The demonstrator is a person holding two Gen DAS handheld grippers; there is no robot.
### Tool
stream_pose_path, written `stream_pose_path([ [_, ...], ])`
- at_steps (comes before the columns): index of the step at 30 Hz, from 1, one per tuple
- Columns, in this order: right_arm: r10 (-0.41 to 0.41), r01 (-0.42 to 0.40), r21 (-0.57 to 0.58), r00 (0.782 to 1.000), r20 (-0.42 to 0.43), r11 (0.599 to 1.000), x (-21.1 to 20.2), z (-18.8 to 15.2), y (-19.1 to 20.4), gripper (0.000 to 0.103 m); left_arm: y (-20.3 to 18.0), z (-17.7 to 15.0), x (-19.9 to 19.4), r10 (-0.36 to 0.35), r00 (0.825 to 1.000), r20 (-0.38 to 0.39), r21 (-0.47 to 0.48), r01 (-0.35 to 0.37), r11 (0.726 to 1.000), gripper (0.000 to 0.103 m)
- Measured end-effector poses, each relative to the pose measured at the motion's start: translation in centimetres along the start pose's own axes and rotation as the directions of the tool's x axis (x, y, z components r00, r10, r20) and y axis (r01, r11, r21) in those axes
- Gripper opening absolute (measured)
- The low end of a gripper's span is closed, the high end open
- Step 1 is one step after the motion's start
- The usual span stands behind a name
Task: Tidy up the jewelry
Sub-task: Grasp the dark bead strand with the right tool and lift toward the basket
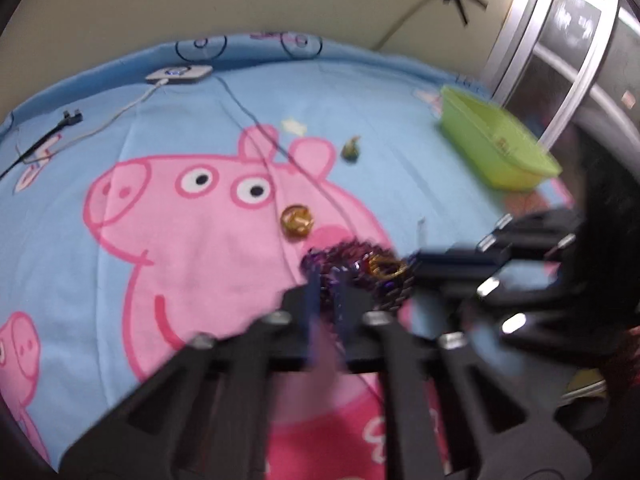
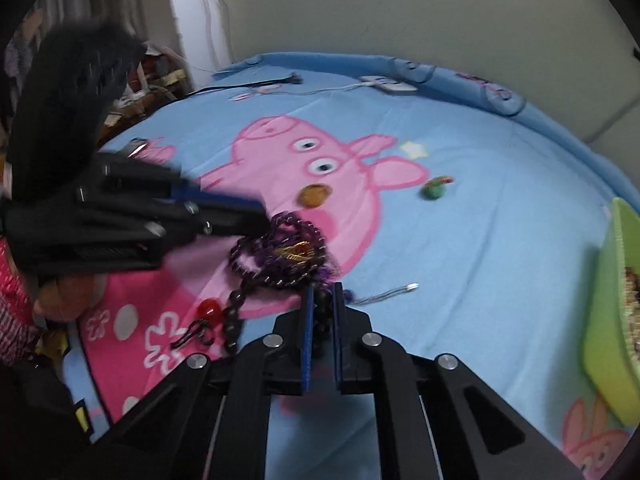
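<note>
Right hand-held gripper (image 2: 322, 300) pinches beads (image 2: 280, 256) — mid-blanket.

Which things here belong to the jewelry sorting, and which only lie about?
Job: purple bead tangle, dark bead string with red bead, gold piece, green piece, green tray, left gripper, right gripper.

Lying about: white charger, black cable, cartoon blanket.

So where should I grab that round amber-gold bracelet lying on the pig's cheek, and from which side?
Probably from straight above, pinching one side of its rim. The round amber-gold bracelet lies flat on the blue pig-print blanket, apart from the purple bead pile, so its edges are free; a low sideways approach would likely just push it across the cloth.
</note>
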State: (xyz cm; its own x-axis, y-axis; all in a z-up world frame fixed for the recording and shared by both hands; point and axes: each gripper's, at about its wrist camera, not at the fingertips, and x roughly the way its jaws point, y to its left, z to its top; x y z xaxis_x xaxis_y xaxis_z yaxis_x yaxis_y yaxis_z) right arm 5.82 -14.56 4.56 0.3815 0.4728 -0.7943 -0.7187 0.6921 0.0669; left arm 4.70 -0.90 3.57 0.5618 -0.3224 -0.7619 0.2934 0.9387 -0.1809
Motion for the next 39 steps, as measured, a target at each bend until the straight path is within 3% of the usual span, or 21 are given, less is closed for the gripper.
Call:
stream_pose_path([
  [3,-0.035,0.032,0.057,0.998,0.050,0.998,-1.6,0.5,-1.6,0.000,1.4,0.7,-0.8,0.010,1.000,0.026,-0.032,-0.009,0.999,0.002],
  [7,-0.067,0.055,0.102,0.991,0.118,0.993,-4.1,1.3,-2.9,0.000,5.1,1.6,-4.4,0.050,0.991,0.125,-0.121,-0.035,0.992,0.000],
  [11,0.000,-0.025,0.143,0.986,0.168,0.989,-5.6,2.2,-3.6,0.000,7.5,1.4,-7.2,0.099,0.979,0.180,-0.181,-0.066,0.981,0.000],
  [14,0.002,-0.037,0.161,0.977,0.215,0.986,-6.5,3.1,-3.8,0.000,8.0,1.0,-7.7,0.126,0.976,0.177,-0.203,-0.089,0.975,0.000],
  [18,0.065,-0.114,0.197,0.969,0.240,0.974,-7.2,3.9,-4.3,0.000,6.4,1.1,-7.0,0.065,0.983,0.170,-0.170,-0.035,0.985,0.002],
  [20,0.078,-0.128,0.199,0.967,0.242,0.972,-7.2,4.3,-4.1,0.000,4.5,1.4,-6.4,0.011,0.985,0.174,-0.121,0.010,0.993,0.015],
  [26,0.122,-0.173,0.198,0.961,0.246,0.965,-7.6,4.1,-3.3,0.000,-1.1,2.5,-4.3,-0.129,0.979,0.156,0.032,0.125,0.992,0.018],
  [36,0.133,-0.196,0.201,0.948,0.290,0.960,-10.1,3.0,-3.8,0.000,-6.8,4.7,-1.5,-0.217,0.969,0.119,0.143,0.200,0.969,0.017],
  [39,0.095,-0.173,0.219,0.941,0.326,0.960,-11.7,2.3,-4.8,0.000,-8.5,6.0,-0.8,-0.231,0.967,0.108,0.173,0.210,0.962,0.016],
])
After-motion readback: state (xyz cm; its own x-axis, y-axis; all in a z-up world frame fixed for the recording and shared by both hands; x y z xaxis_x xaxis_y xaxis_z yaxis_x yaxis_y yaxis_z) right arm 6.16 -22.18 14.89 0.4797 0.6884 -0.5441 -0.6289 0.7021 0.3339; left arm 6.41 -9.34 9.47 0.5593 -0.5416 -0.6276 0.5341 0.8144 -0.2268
